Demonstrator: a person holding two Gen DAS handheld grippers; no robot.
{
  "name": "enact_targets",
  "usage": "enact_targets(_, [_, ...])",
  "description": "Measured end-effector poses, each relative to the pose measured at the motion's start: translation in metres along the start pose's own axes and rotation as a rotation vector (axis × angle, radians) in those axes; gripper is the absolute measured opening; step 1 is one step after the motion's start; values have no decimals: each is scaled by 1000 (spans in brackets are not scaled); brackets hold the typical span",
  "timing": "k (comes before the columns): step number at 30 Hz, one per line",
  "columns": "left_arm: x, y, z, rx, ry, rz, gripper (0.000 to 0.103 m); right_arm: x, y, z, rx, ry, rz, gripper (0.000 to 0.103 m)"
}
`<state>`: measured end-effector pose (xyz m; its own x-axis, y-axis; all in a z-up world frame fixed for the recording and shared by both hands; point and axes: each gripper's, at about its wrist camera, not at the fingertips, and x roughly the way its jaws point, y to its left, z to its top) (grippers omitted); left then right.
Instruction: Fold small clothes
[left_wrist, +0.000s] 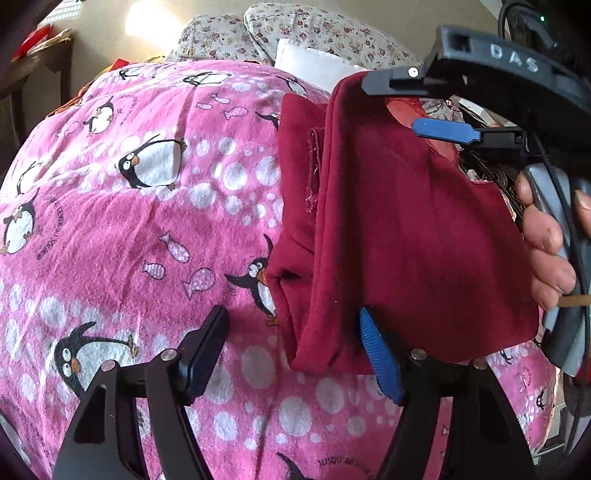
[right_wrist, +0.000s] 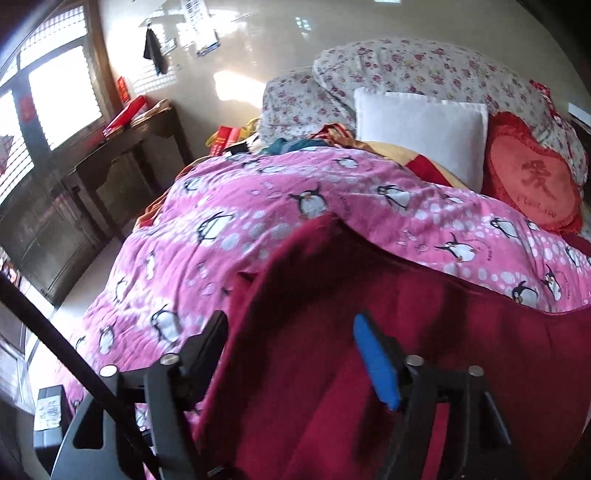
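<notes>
A small dark red garment (left_wrist: 406, 229) lies partly folded on the pink penguin blanket (left_wrist: 147, 221). My left gripper (left_wrist: 291, 354) is open at the garment's near edge, its blue-padded right finger (left_wrist: 380, 362) against the cloth. My right gripper (left_wrist: 424, 99) shows in the left wrist view at the garment's far edge, jaws apart, with cloth draped over one finger. In the right wrist view the right gripper (right_wrist: 291, 354) is open, and the red garment (right_wrist: 406, 325) lies between and over its fingers.
Floral pillows (right_wrist: 406, 70), a white cushion (right_wrist: 421, 129) and a red heart cushion (right_wrist: 528, 184) lie at the head of the bed. A dark wooden cabinet (right_wrist: 122, 173) stands to the left under a window. The blanket (right_wrist: 221, 240) drops off at its left edge.
</notes>
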<state>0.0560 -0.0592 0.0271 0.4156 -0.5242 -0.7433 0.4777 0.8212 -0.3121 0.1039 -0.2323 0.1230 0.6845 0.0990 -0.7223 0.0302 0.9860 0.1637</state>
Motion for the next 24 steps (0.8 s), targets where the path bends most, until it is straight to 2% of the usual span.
enact_targets(11, [-10,12,-1,-41,-30,-28,76,12,15,-1,-3,36,0,84])
enact_targets(13, [-13,18,-1,-59,-35,-49,85,12,14,-1,3,39,2,86])
enact_targets(18, [-15,31,0,-124,-43,-114,94,17,14,4,32,32,-5,93])
enact_targets(24, [-8,23,-3,-88,-42,-91,100,39,24,7,11,85,-46,94])
